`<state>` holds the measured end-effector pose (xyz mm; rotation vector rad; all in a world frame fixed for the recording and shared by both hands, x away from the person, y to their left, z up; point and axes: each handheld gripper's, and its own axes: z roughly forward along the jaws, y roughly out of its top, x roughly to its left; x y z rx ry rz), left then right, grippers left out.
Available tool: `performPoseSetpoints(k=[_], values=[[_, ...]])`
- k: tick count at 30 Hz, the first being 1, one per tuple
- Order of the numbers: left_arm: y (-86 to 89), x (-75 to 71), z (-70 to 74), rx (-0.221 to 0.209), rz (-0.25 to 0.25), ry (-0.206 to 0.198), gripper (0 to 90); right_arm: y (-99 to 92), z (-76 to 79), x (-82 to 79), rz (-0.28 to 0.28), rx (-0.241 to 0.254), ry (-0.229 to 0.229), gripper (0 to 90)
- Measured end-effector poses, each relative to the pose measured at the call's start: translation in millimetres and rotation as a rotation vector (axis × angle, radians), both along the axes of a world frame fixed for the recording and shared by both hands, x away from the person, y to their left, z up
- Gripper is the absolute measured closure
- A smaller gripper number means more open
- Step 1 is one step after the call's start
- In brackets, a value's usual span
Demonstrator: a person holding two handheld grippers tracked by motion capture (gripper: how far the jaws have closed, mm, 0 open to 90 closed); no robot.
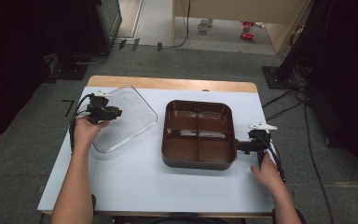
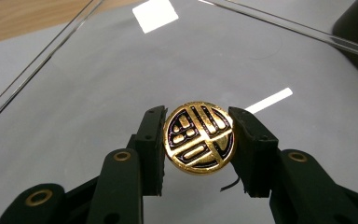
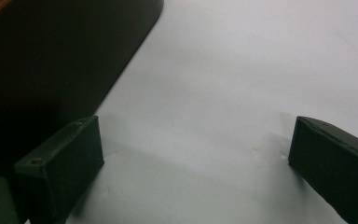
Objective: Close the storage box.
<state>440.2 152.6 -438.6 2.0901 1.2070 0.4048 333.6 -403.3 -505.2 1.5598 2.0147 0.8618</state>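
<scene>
On the white rectangular worktop [image 1: 135,182], a dark brown four-compartment plastic tray [image 1: 198,133] sits right of centre, its long axis running left to right. Left of it lies a clear rounded-rectangle plastic lid [image 1: 123,119], turned diagonally, its far corner pointing away. The left hand-held gripper [image 1: 113,112] over the lid pinches a round gold-and-black knob [image 2: 199,138] between its pads. The right hand-held gripper [image 1: 239,146] rests just beside the tray's right wall, jaws spread wide over bare worktop.

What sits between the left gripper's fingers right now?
In the left gripper view, a round gold knob with a black pattern sits clamped between the left gripper's fingers, on the clear lid.
</scene>
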Motion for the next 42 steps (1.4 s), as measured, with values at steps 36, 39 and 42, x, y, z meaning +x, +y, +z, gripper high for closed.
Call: performPoseSetpoints(k=[36,39,42], values=[[-78.0,-40.3,72.7,-0.086,-0.275,-0.085,59.4,-0.4,-0.1,0.1,0.002,0.002,0.000,2.2],[-88.9,-42.7,75.5,-0.089,-0.301,-0.091,59.4,-0.5,-0.2,0.1,0.002,0.001,-0.001,2.2],[-95.4,-43.5,76.2,-0.079,-0.311,-0.093,59.4,-0.3,-0.1,-0.1,0.001,0.002,0.001,2.2]])
